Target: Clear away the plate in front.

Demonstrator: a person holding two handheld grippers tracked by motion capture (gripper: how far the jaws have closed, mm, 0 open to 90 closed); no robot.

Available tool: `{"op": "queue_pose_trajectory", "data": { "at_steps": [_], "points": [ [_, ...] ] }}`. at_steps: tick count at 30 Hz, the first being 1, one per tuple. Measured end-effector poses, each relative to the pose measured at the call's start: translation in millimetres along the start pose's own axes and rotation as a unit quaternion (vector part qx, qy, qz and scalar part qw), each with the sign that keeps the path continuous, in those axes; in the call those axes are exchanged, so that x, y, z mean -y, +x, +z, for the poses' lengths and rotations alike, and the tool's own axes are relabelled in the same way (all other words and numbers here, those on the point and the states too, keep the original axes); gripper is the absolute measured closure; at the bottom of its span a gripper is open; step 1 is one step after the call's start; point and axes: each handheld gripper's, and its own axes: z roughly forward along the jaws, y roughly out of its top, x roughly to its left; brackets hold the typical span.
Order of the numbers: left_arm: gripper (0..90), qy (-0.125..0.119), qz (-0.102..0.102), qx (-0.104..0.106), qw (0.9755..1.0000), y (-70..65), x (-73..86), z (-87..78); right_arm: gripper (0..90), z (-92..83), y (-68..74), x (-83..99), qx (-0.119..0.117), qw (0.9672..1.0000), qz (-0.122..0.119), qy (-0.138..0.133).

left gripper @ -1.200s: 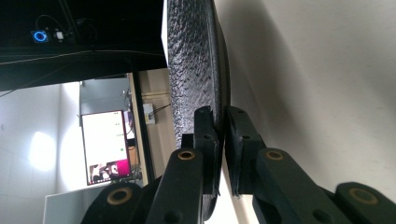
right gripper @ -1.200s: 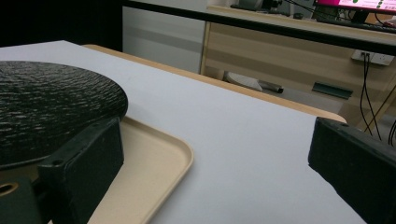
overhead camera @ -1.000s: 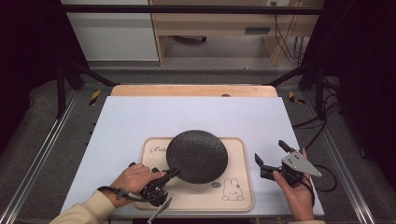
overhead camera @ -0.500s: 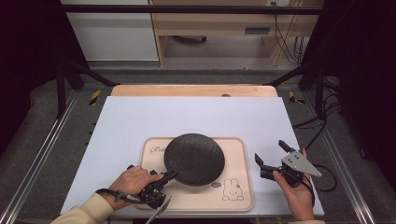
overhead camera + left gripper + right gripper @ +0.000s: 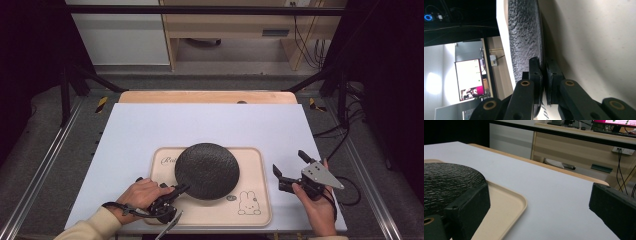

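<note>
A dark, rough-surfaced round plate (image 5: 207, 171) lies on a beige tray (image 5: 260, 210) with a rabbit drawing, near the table's front edge. My left gripper (image 5: 181, 189) reaches in from the front left and is shut on the plate's near-left rim. In the left gripper view the two pads (image 5: 544, 65) pinch the thin rim of the plate (image 5: 524, 37) above the tray (image 5: 586, 37), and the jaws have just been closing on it. My right gripper (image 5: 290, 162) is held open to the right of the tray with nothing between its jaws (image 5: 540, 192). The plate (image 5: 446, 180) and the tray's corner (image 5: 509, 202) lie to its left.
The tray rests on a white mat (image 5: 210, 125) over a wooden table (image 5: 207, 96). Metal rails (image 5: 45, 165) run along both sides. A desk (image 5: 240, 30) and cables (image 5: 305, 30) stand beyond the far edge.
The left hand and gripper have drawn slightly toward the near edge, and the plate has shifted a little with them. The right gripper has stayed still.
</note>
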Motion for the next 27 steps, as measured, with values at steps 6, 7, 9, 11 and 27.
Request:
{"op": "queue_pose_trajectory", "data": {
  "at_steps": [6, 7, 9, 11, 27],
  "points": [
    [85.6, -0.002, -0.003, 0.007, 1.0, -1.7, 0.9, 0.9, 3.8, -0.5, -0.2, -0.1, 0.001, 1.0, 0.001, 0.0],
    [86.1, -0.003, -0.001, 0.009, 1.0, -2.9, 0.8, 1.1, 3.9, -0.5, -0.3, -0.1, 0.0, 1.0, 0.001, -0.001],
    [86.2, -0.002, -0.003, 0.01, 0.9999, -3.4, 1.0, 1.1, 3.9, -0.4, -0.2, 0.0, 0.0, 1.0, 0.001, 0.0],
    [86.2, -0.001, -0.002, 0.011, 0.9999, -2.3, 1.9, 1.0, 3.9, -0.2, -0.3, 0.0, 0.0, 1.0, 0.001, 0.0],
    [83.9, 0.004, 0.003, 0.019, 0.9998, -7.8, 2.7, 3.4, 3.8, 0.9, 0.9, 0.6, -0.004, 1.0, 0.0, 0.005]
  ]
}}
